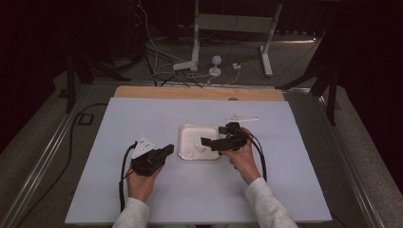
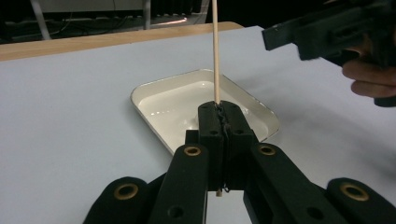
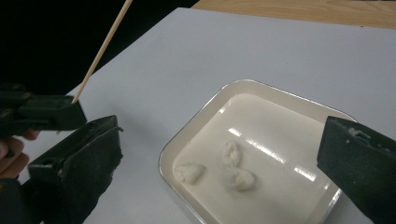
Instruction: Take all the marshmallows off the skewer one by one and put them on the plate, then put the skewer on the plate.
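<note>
A thin, pale wooden stick [image 2: 215, 46], straight and bare, stood upright from the left gripper [image 2: 223, 109], whose jaws were pressed together on its lower end; a short stub of it showed below the jaws. In the right gripper view the same stick [image 3: 102, 46] slanted up from that gripper toward the top of the frame. No brand, label or writing could be read on it or on anything nearby.

Just beyond the stick lay a shallow, cream-white tray [image 2: 149, 119] with rounded corners and a glossy floor. Three small white lumps [image 3: 224, 168], soft and fluffy-looking, sat close together on the tray [image 3: 187, 135] floor; two of them seemed to touch, the third lay just beside.

The right gripper [image 3: 219, 158] hung over the tray with its jaws spread wide, one on each side of the lumps, holding nothing. In the high view it [image 1: 211, 141] reached in from the tray's right edge, while the left gripper [image 1: 166, 151] rested just left of the tray [image 1: 187, 130].

Everything stood on a pale blue-grey table cover [image 1: 142, 118], with a strip of wooden tabletop [image 1: 190, 93] showing along its far edge
</note>
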The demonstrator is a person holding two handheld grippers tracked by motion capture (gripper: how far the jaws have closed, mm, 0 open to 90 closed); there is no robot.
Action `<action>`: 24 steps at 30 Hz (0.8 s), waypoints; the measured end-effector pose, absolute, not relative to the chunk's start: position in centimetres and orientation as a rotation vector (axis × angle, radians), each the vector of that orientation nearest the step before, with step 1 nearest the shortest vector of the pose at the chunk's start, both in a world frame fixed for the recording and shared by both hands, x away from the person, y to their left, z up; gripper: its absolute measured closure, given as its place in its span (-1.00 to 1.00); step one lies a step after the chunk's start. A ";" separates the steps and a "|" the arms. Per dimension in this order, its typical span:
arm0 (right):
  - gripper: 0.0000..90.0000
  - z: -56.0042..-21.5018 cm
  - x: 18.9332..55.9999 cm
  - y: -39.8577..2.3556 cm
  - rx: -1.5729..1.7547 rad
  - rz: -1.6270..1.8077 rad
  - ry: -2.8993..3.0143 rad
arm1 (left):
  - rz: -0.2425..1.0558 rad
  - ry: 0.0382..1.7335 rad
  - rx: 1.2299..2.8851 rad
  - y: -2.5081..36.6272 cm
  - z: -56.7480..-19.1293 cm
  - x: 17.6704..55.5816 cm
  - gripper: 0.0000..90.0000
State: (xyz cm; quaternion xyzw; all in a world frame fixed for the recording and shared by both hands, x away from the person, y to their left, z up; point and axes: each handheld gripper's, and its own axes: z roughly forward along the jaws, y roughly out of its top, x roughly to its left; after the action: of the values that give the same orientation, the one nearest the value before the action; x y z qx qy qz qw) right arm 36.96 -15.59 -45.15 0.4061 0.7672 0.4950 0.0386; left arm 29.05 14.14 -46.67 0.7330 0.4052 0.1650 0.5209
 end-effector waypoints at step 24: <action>-1.00 -44.5 33.5 -19.5 1.159 1.541 2.286 | 0.386 1.029 1.741 11.9 -46.1 31.0 0.99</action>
State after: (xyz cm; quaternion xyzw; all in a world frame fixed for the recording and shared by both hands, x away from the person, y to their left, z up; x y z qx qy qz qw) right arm 33.54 -19.50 -44.49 0.3865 0.7622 0.5137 0.0757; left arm 31.02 11.92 -46.05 0.7247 0.4282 0.1605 0.5155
